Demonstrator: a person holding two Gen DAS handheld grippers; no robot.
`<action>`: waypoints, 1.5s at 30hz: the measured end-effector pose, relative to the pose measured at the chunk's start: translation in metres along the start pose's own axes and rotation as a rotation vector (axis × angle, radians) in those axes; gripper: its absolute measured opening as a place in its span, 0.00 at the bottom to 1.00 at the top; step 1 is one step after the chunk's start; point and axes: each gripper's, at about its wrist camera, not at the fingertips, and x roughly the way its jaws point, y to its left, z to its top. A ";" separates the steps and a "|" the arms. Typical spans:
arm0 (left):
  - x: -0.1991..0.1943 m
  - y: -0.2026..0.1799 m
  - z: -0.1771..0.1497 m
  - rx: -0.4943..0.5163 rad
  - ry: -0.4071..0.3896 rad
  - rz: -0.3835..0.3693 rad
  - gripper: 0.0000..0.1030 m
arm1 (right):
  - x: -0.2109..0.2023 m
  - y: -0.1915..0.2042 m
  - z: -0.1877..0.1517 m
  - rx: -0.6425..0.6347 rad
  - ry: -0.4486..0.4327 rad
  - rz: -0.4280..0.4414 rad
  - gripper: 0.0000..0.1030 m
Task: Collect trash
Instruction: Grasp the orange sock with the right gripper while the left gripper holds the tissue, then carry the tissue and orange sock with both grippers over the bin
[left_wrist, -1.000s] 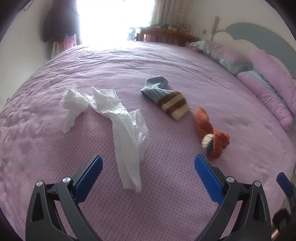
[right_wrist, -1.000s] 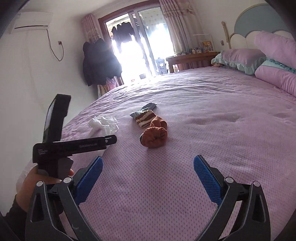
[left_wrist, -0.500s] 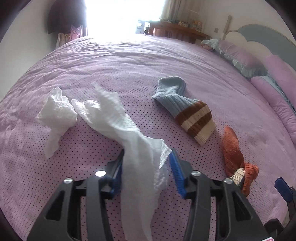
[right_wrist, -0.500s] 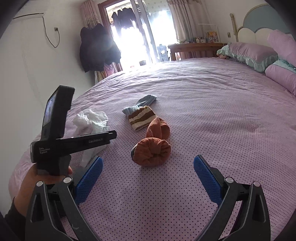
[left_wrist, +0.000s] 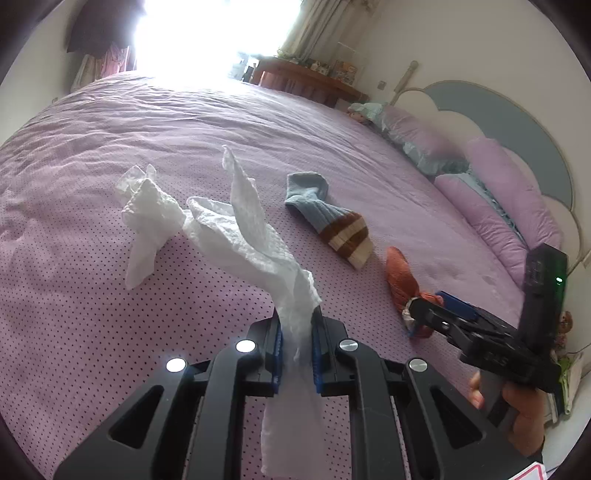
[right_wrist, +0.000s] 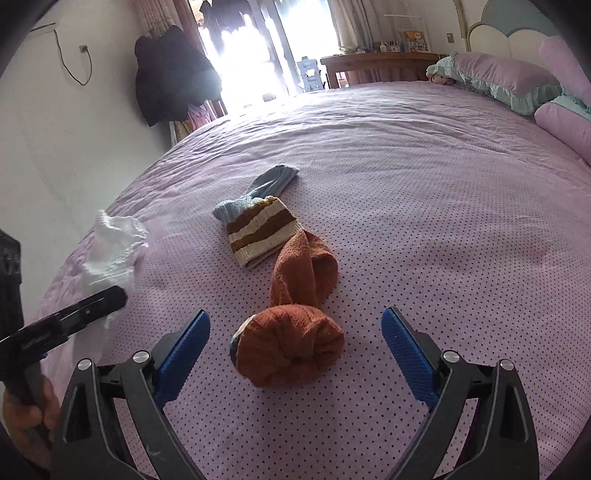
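**Paper towel pinched, orange sock being lined up**

The long white paper towel (left_wrist: 255, 240) is clamped between the blue pads of the left gripper (left_wrist: 295, 343), jaws pinched down narrow on it, with one end hanging below the pads and the rest trailing across the purple bedspread (left_wrist: 110, 314). A second crumpled tissue (left_wrist: 147, 221) is left lying just beside it, touching or nearly so.

The right gripper (right_wrist: 295, 350) is held wide but its jaws are closing; the rolled orange sock (right_wrist: 291, 347) sits between the blue pads, not yet pressed. The striped blue-and-brown sock (right_wrist: 258, 225) lies just behind it, touching the orange one's tail.

Tips for the step in hand, as a judgement:
- The towel should be lifted straight up, slowly, so the crumpled tissue isn't dragged along or flicked off the bed.
- The right pads are best centred on the fat rolled part of the sock, not the loose tail.
- Bedspread fabric could get pinched if the pads are pushed down too far.
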 end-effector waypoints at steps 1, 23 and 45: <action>-0.002 -0.001 -0.001 0.004 0.001 -0.007 0.13 | 0.004 -0.001 0.002 0.001 0.009 -0.008 0.78; -0.054 -0.103 -0.050 0.238 0.009 -0.198 0.13 | -0.108 -0.021 -0.063 0.078 -0.102 0.115 0.28; -0.054 -0.292 -0.208 0.575 0.263 -0.529 0.13 | -0.337 -0.095 -0.257 0.325 -0.273 -0.165 0.28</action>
